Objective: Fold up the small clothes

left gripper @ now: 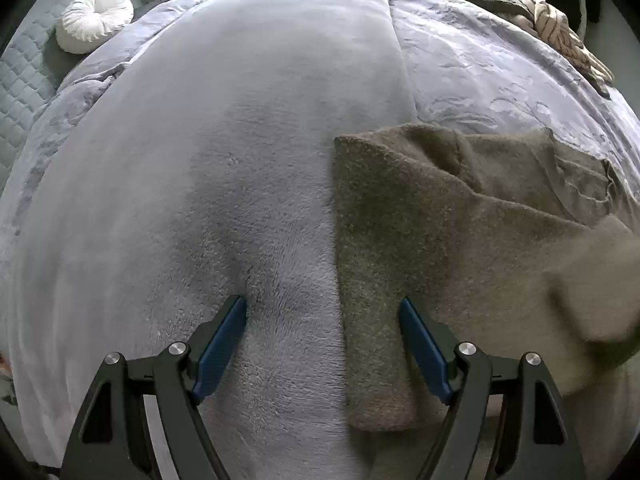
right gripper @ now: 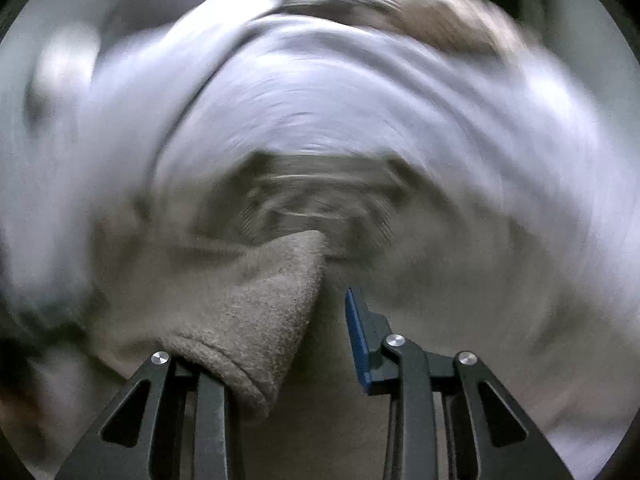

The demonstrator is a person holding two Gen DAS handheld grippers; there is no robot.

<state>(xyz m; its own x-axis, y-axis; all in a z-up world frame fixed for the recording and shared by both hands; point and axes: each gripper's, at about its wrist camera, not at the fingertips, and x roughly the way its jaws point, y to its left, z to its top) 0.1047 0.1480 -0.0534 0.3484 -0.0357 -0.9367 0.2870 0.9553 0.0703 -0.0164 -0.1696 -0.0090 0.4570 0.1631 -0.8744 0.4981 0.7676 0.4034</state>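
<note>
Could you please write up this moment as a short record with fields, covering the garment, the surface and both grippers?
garment: brown-grey fleece garment, partly folded, lying on the bed
surface: pale lilac plush blanket over a patterned lilac quilt
left gripper: open, straddling the garment's left edge, gripping nothing
right gripper: a fold of the same fleece draped over its left finger; no clamp visible; view blurred
background: round white pleated cushion; pile of dark and beige clothes at the far right
</note>
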